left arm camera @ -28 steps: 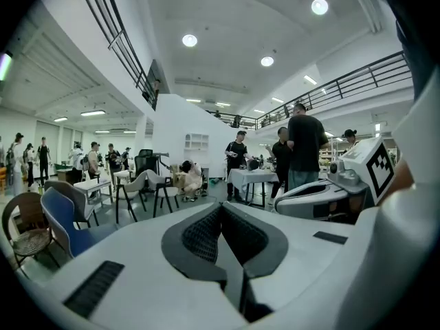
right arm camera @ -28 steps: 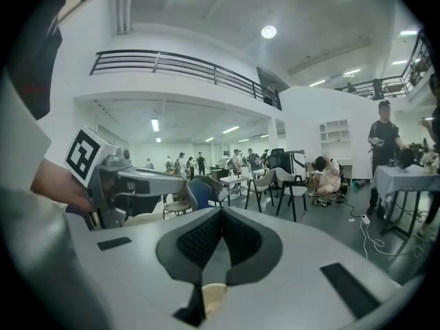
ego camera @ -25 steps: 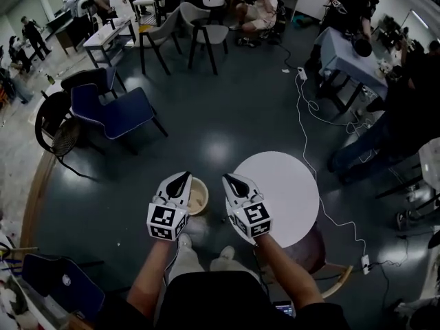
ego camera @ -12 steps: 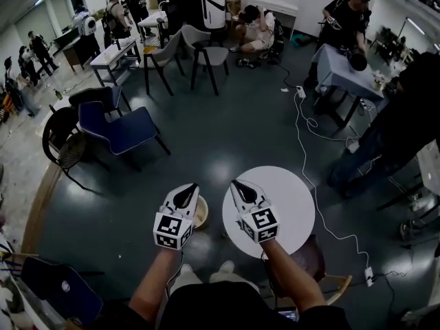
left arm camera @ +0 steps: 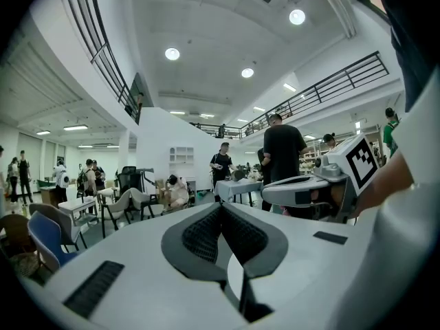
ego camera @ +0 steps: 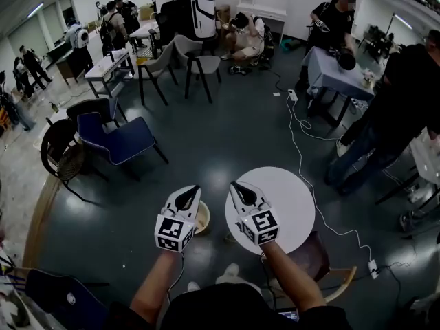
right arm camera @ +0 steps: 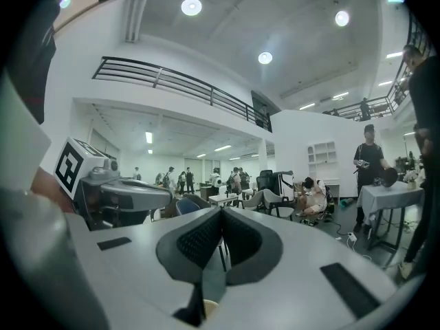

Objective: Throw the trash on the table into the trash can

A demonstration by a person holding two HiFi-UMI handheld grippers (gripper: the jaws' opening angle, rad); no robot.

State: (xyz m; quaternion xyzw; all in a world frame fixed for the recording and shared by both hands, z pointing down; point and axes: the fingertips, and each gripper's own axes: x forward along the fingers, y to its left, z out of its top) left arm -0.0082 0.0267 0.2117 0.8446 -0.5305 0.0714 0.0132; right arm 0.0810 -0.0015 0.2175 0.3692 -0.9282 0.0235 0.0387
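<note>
My left tongs (ego camera: 192, 190) are shut, holding nothing. Just right, half hidden behind them, the trash can (ego camera: 202, 216) sits on the floor (ego camera: 220, 136): small, round, pale beige, open-topped. My right tongs (ego camera: 235, 185), likewise shut and empty, hang at the white tabletop's (ego camera: 285, 205) left edge.

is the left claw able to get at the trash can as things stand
Probably yes: the trash can sits on the floor right beside and below the left claw, with nothing visible between them. The claw, shut and empty, would have to dip down.
</note>
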